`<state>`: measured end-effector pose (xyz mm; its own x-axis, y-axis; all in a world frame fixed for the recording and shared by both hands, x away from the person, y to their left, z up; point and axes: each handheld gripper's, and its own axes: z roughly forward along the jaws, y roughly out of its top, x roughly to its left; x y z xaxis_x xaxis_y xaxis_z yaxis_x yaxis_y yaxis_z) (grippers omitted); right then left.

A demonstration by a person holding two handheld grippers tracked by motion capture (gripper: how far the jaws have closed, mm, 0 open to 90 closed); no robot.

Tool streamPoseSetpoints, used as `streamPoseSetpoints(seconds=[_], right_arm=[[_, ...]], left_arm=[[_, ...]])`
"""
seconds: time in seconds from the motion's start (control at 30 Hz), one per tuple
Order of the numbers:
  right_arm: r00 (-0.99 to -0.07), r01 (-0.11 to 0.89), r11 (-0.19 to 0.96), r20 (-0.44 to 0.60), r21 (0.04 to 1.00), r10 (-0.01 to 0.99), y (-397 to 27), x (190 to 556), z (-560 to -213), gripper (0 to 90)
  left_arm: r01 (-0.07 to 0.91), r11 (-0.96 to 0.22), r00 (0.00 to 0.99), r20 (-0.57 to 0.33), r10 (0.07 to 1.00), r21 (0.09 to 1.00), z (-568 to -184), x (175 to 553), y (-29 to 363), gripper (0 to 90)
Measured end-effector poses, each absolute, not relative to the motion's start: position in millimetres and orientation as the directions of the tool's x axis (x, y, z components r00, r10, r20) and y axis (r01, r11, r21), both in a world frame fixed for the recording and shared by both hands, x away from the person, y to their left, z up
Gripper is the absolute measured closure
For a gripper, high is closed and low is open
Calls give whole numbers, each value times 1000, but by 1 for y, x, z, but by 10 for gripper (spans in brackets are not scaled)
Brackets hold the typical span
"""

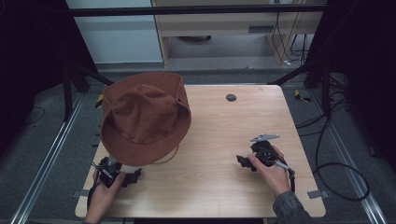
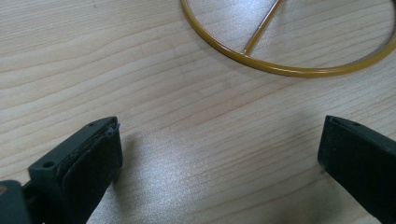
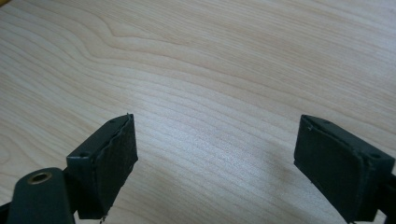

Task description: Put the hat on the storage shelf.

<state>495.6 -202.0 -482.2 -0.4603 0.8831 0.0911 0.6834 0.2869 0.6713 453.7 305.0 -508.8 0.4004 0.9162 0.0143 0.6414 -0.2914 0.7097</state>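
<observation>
A brown suede wide-brimmed hat point(image 1: 144, 116) lies on the left part of the wooden table point(image 1: 219, 130), its brim hanging over the left edge. Its yellowish chin cord point(image 2: 280, 70) loops out onto the wood near the front. My left gripper point(image 1: 135, 176) rests on the table just below the hat, jaws wide open over bare wood, the cord a short way ahead of them. My right gripper point(image 1: 242, 162) lies at the right front of the table, held by a hand, jaws wide open with nothing between them; its pads point(image 3: 116, 158) frame plain wood.
A small dark round grommet point(image 1: 230, 97) sits in the table near the back edge. Metal rails run along both sides of the table, and cables point(image 1: 336, 168) lie on the floor to the right. A pale cabinet stands behind.
</observation>
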Motion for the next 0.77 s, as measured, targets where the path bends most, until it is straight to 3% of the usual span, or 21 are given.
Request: streamPoseSetpoints(seconds=[0.23,0.43,0.77], right_arm=[[-440,706,274,100,653,893,-199,497,-498,117],[-426,631,303,-7,714,904,-189,492,-508,91],[-377,623,257,-4,739,926,-184,489,-512,78]], left_arm=[[640,-296,403,18,915,709,-509,454,305,0],[641,-292,401,15,916,709,-509,454,305,0],[642,-290,398,15,917,709,-509,454,305,0]])
